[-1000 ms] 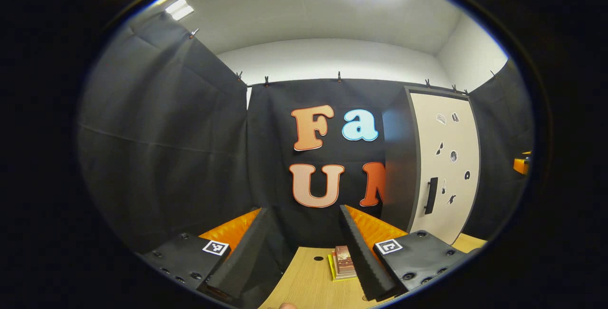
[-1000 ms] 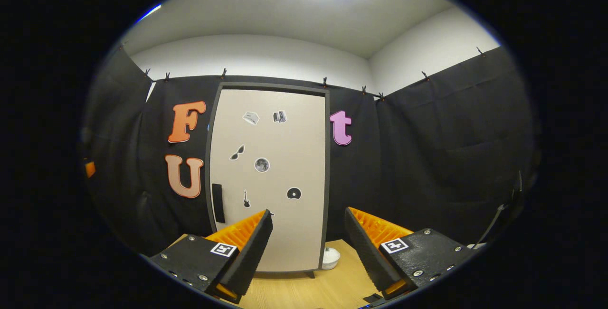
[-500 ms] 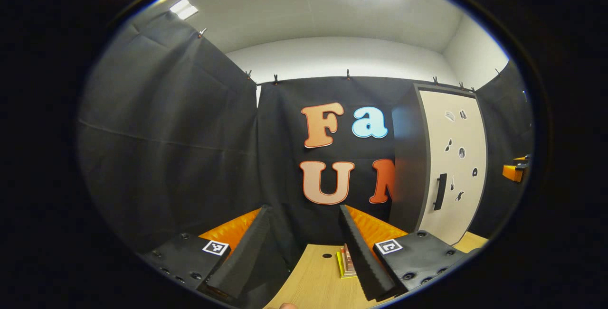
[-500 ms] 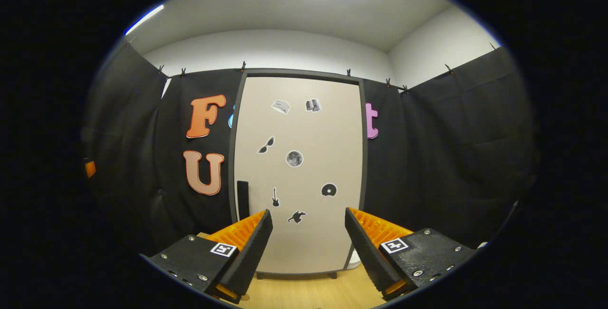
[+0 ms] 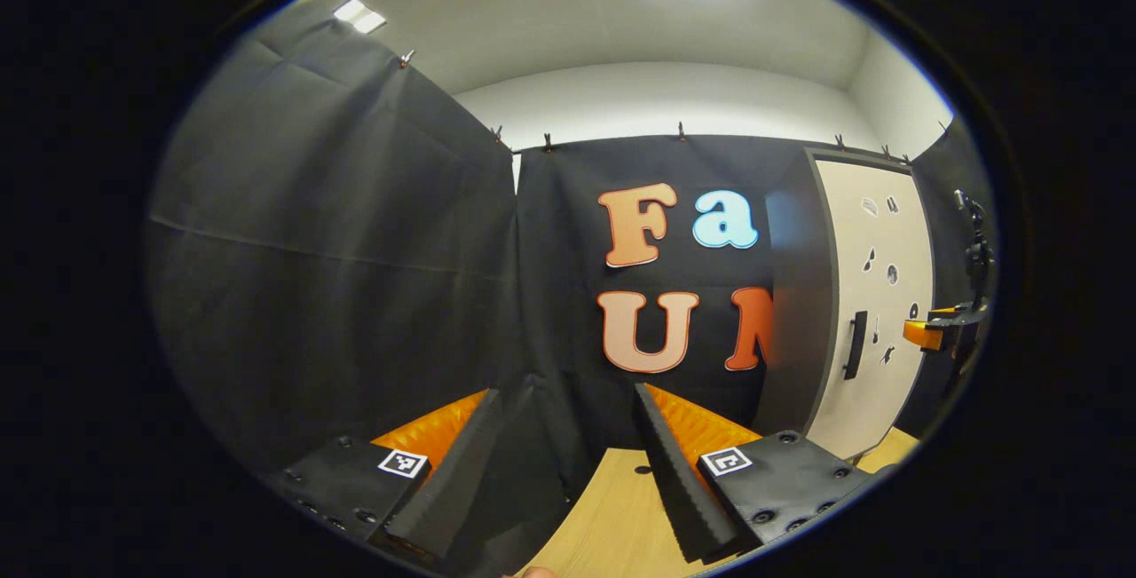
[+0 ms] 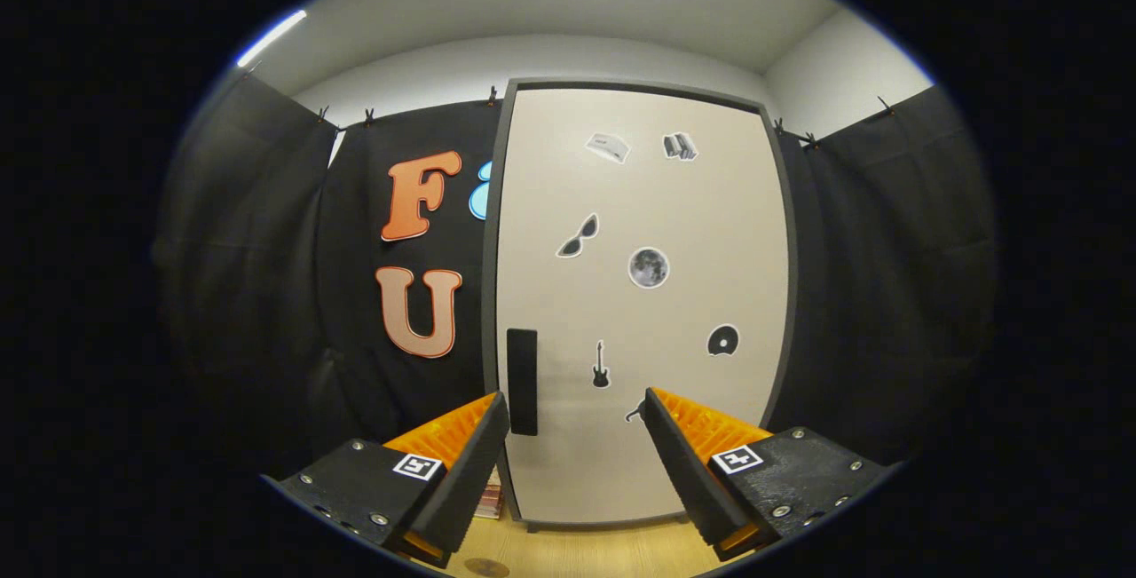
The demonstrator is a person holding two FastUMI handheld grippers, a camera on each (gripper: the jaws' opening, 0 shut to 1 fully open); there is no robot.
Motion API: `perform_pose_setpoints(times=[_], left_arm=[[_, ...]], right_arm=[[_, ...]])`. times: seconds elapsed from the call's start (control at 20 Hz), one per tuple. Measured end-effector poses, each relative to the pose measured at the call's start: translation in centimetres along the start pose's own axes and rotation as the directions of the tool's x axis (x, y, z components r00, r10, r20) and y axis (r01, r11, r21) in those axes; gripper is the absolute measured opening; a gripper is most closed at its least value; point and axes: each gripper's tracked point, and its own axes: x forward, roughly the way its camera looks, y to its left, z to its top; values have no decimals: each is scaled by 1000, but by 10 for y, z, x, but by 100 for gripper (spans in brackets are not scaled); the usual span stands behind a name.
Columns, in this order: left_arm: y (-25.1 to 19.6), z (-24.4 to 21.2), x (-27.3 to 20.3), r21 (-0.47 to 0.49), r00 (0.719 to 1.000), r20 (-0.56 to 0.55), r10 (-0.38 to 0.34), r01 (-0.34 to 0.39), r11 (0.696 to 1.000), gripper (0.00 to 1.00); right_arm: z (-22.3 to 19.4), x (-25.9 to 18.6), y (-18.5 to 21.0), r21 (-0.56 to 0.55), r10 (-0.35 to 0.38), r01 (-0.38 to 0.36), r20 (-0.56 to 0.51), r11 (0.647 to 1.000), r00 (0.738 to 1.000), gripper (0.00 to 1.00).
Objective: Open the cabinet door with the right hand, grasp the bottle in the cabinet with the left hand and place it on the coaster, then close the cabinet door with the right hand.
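the right claw (image 6: 575,463) sits at the bottom centre of the right gripper view, its two fingers spread wide with nothing between them, aimed at the cabinet door (image 6: 643,294). the door stands shut, pale with a dark frame, taking up the middle of that view. its dark vertical handle (image 6: 522,381) is on the door's left edge, low down, just above and beside the tip of the claw's left-hand finger; whether they touch cannot be told. small stickers dot the door's face. a strip of wooden counter (image 6: 586,551) shows below the door.

the left claw (image 5: 568,463) lies at the bottom centre of the left gripper view, also spread wide and empty, above the counter (image 5: 612,525). the cabinet door (image 5: 874,312) appears at the right of that frame, closed, its handle (image 5: 855,344) a dark bar. the right claw (image 5: 941,329) shows at the far right edge, near the door.
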Motion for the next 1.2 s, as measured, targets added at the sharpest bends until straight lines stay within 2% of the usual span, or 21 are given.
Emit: perform_pose_setpoints(times=[0.45,0.55,0.7,0.85,1.05,1.1,1.2], left_arm=[[42,-12,-5,46,995,-20,98,-97,994,96],[47,-14,-7,47,993,-27,112,-111,993,93],[57,-21,-10,49,990,-38,136,-134,990,99],[64,-25,-12,46,987,-48,154,-152,987,96],[68,-25,-19,41,985,-52,165,-163,986,96],[68,-26,-18,40,985,-52,166,-164,986,96],[67,-26,-21,40,985,-53,166,-164,986,96]], right_arm=[[-38,91,32,-11,-7,6,-59,1000,998,89],[-42,104,33,-7,-13,13,-65,1000,998,83],[-48,115,34,10,-14,14,-80,1000,997,75],[-49,123,39,25,3,-1,-83,1000,997,67],[-52,123,43,36,14,-11,-96,999,995,47],[-52,124,42,41,16,-13,-98,999,995,37],[-52,122,42,47,20,-16,-103,999,994,34]])
